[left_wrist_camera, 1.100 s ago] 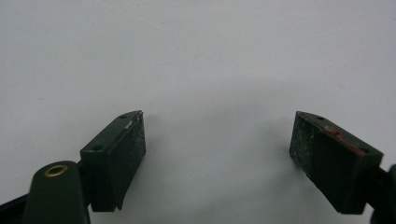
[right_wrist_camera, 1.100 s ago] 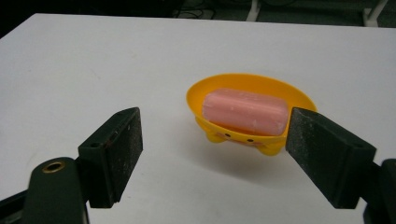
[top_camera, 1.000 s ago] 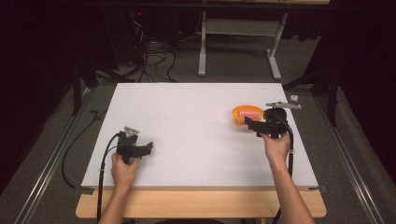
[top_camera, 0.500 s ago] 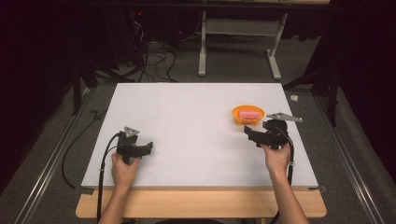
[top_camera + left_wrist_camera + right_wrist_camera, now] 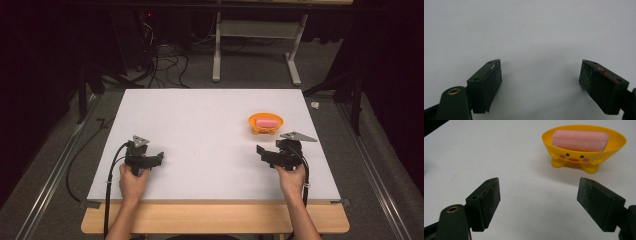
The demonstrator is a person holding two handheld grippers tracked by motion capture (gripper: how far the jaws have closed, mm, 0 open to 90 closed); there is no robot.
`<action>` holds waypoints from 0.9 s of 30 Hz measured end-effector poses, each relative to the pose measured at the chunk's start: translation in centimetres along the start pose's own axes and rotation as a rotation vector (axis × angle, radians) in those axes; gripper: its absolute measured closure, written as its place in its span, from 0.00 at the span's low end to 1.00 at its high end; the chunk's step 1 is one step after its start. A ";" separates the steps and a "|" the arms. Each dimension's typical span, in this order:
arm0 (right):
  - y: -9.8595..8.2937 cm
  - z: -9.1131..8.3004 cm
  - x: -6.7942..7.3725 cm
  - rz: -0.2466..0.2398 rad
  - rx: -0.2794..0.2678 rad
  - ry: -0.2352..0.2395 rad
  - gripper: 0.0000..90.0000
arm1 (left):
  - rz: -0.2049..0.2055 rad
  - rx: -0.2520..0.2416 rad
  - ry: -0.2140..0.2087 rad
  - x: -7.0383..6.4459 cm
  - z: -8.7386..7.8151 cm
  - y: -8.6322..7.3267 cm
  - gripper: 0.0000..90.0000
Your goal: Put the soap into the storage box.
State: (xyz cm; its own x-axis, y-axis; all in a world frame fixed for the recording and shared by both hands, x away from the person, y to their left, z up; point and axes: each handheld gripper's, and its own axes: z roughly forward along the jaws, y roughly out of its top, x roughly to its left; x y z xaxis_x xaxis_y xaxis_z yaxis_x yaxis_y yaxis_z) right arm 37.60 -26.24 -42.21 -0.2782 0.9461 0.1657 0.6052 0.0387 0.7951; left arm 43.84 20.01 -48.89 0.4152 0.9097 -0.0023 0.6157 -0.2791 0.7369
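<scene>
A yellow footed bowl with a painted face (image 5: 265,129) stands on the right part of the white tabletop (image 5: 200,120), and a pink bar (image 5: 266,122) lies inside it. The right gripper view has the bowl (image 5: 584,155) and bar (image 5: 580,140) ahead and to the right of the jaws. My right gripper (image 5: 280,149) sits just in front of the bowl, open, with bare table between its jaws (image 5: 537,202). My left gripper (image 5: 144,152) rests near the table's front left, open over bare white surface (image 5: 540,80).
A wooden strip (image 5: 215,225) runs along the table's near edge. Black cables (image 5: 107,185) trail from the left gripper off the front left. Behind the table are floor cables (image 5: 160,60) and a white desk frame (image 5: 255,45). Metal rails (image 5: 55,170) flank the table.
My right gripper has drawn back from the bowl toward the table's near edge and come down. The left gripper has stayed in place.
</scene>
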 end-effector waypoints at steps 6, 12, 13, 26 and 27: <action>-1.0 0.5 -0.1 0.005 0.018 -0.003 0.22 | 0.000 0.000 0.000 0.0 0.0 0.0 0.21; -1.8 1.1 -0.2 0.005 0.031 -0.011 0.22 | 0.001 0.000 0.000 0.0 0.0 0.0 0.21; -1.9 1.2 -0.1 0.009 0.036 -0.013 0.22 | 0.001 0.000 0.000 0.0 0.0 0.0 0.21; -3.5 2.5 0.2 0.011 0.062 -0.027 0.22 | 0.001 0.001 0.001 0.0 0.0 0.0 0.21; -3.6 2.6 0.2 0.002 0.065 -0.031 0.22 | 0.001 0.001 0.000 0.0 0.0 0.0 0.21</action>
State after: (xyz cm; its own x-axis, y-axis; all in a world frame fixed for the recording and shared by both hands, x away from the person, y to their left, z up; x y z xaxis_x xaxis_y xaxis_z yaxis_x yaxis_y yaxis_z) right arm 37.33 -25.35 -46.53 -0.2540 0.9558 0.1480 0.6531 0.0566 0.7552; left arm 43.83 20.01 -48.88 0.4155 0.9096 -0.0020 0.6164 -0.2800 0.7360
